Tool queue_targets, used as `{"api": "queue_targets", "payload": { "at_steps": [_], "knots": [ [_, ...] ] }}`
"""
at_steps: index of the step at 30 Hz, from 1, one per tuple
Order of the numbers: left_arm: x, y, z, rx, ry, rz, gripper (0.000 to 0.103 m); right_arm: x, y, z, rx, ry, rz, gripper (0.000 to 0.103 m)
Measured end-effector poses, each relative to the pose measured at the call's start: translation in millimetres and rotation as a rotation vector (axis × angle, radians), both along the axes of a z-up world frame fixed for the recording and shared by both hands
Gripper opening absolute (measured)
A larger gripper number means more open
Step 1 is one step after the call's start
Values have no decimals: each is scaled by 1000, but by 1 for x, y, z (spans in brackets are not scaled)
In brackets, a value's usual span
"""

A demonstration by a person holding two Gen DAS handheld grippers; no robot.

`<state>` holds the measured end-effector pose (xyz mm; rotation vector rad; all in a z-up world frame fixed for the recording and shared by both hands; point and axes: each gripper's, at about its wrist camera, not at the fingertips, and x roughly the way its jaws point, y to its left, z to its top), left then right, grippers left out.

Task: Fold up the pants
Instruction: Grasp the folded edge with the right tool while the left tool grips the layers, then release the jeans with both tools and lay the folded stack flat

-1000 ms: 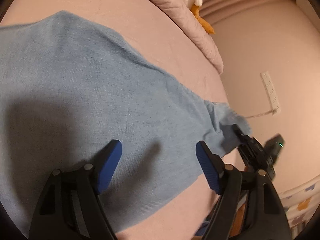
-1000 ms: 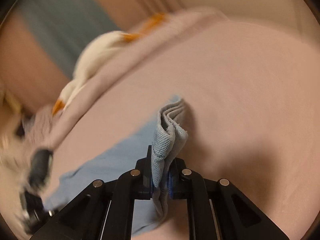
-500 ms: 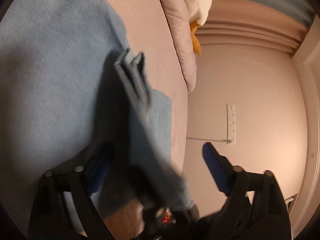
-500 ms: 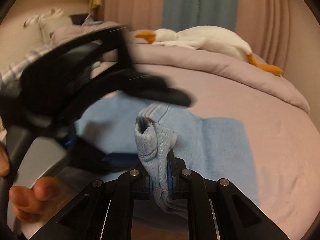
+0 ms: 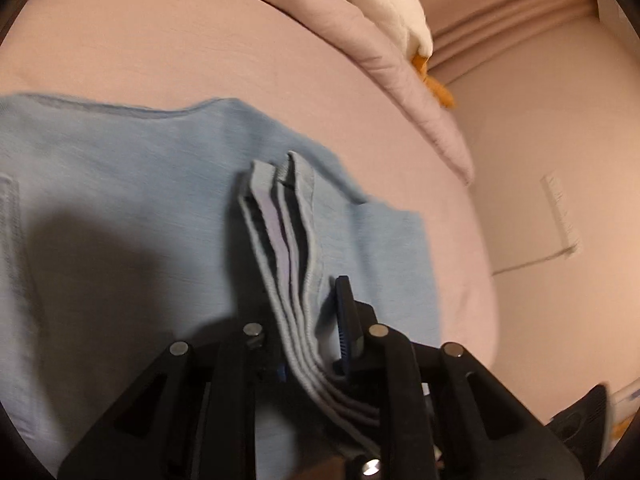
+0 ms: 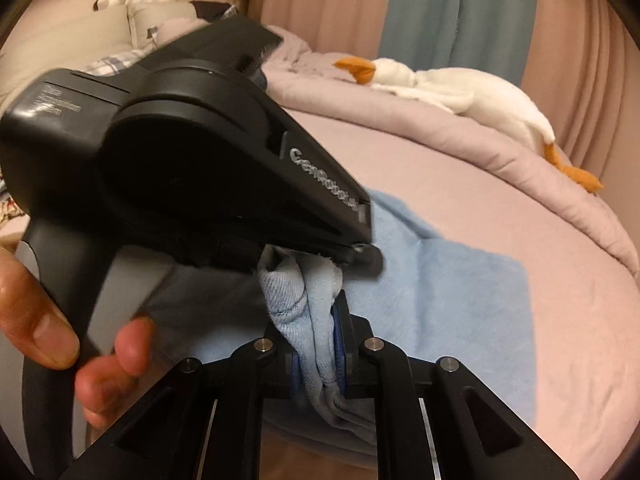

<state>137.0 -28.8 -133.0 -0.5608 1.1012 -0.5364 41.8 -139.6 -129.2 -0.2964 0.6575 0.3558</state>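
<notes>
Since earlier: left gripper (image 5: 308, 344) has just closed on bunched pants (image 5: 280, 248) hems; right gripper (image 6: 320, 354) remains clamped there, handing the layers over.

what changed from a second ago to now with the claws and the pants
The right claw carried its bunched hem of the pants across the bed to the left claw. The left claw, wide open over flat fabric before, has just been closing and now clamps that same stacked hem. The right claw stayed shut on the fabric; the rest of the pants stayed flat on the bed.
</notes>
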Motion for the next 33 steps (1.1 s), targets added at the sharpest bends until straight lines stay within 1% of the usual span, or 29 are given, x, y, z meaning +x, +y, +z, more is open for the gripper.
{"api": "queue_targets", "payload": {
  "at_steps": [1,2,3,4,5,7,8,10,11,13,15,16,18,19,20,22,24,26,28,30,33],
  "knots": [
    [-1,2,-2,4,5,2,22,1,3,-3,-11,13,2,15],
    [-3,8,-3,-9,0,11,21,4,3,-6,-7,38,8,21],
    [-6,13,-6,-1,-10,14,23,6,1,-8,12,62,16,25],
    [-8,15,-5,22,-22,22,26,8,-3,-8,45,100,29,35],
    [-15,22,-1,71,-42,41,32,8,-7,-7,76,130,35,37],
    [-21,27,5,103,-68,59,58,2,-20,2,154,171,62,37],
    [-29,33,12,130,-102,78,61,-1,-28,7,183,184,71,38],
    [-35,33,17,161,-143,89,63,-6,-54,23,283,200,76,38],
    [-37,31,21,170,-155,85,63,-5,-63,28,311,201,68,38],
    [-40,21,28,166,-182,58,63,2,-90,43,380,206,9,38],
    [-42,9,31,161,-201,18,63,9,-106,54,435,212,-5,42],
    [-42,0,32,161,-205,1,63,15,-112,59,417,190,-25,45],
    [-42,-23,29,170,-197,-56,63,36,-113,58,285,147,-111,45],
    [-42,-33,28,181,-201,-73,62,51,-113,54,219,146,-157,44],
    [-38,-47,25,197,-207,-91,62,63,-114,48,193,163,-179,44],
    [-36,-60,14,221,-189,-110,61,90,-114,39,184,201,-198,44],
    [-37,-64,-2,229,-156,-109,61,109,-113,25,137,235,-226,44],
    [-41,-65,-6,251,-192,-128,61,120,-116,7,89,284,-265,44],
    [-39,-68,-7,267,-190,-150,61,122,-116,-8,87,354,-283,44],
    [-34,-69,-7,266,-174,-163,61,116,-115,-8,78,315,-274,44],
    [-29,-74,-3,280,-156,-171,61,116,-114,-5,65,326,-271,44]
  ]
}}
